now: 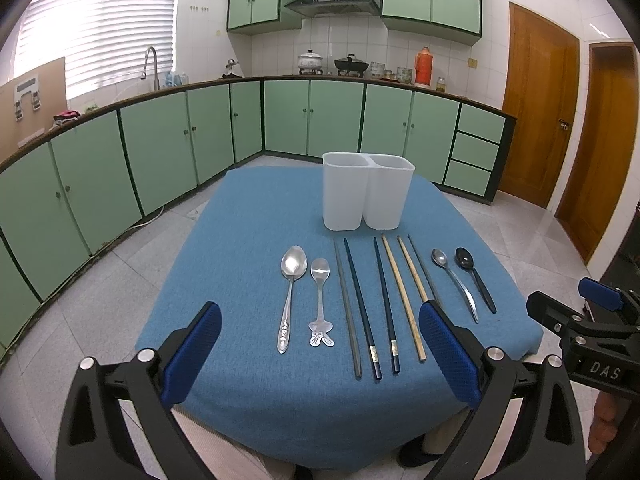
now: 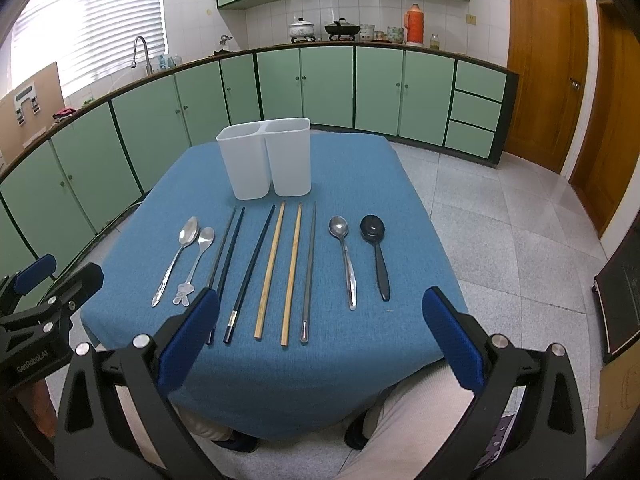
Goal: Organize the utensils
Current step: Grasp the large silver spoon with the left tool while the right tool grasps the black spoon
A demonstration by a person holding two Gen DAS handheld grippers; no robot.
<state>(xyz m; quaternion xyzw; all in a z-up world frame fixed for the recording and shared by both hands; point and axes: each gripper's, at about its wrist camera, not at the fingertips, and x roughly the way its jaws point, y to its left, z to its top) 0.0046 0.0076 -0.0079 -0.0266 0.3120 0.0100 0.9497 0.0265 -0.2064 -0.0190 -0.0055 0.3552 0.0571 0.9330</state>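
A white two-compartment holder (image 1: pixel 367 190) (image 2: pixel 266 158) stands at the far side of the blue table (image 1: pixel 248 240) (image 2: pixel 360 184). In front of it lie, left to right, two steel spoons (image 1: pixel 292 292) (image 2: pixel 176 258), several chopsticks (image 1: pixel 384 304) (image 2: pixel 272 268), a steel spoon (image 1: pixel 456 284) (image 2: pixel 346 262) and a black spoon (image 1: pixel 476 276) (image 2: pixel 378 256). My left gripper (image 1: pixel 320 352) is open and empty above the near edge. My right gripper (image 2: pixel 320 336) is open and empty above the near edge, and shows at right in the left wrist view (image 1: pixel 576 308).
Green kitchen cabinets (image 1: pixel 160 152) run along the back and left walls. Wooden doors (image 1: pixel 536 104) are at the right. A dark board (image 2: pixel 620 304) leans at the far right on the tiled floor. My legs show under the table's near edge.
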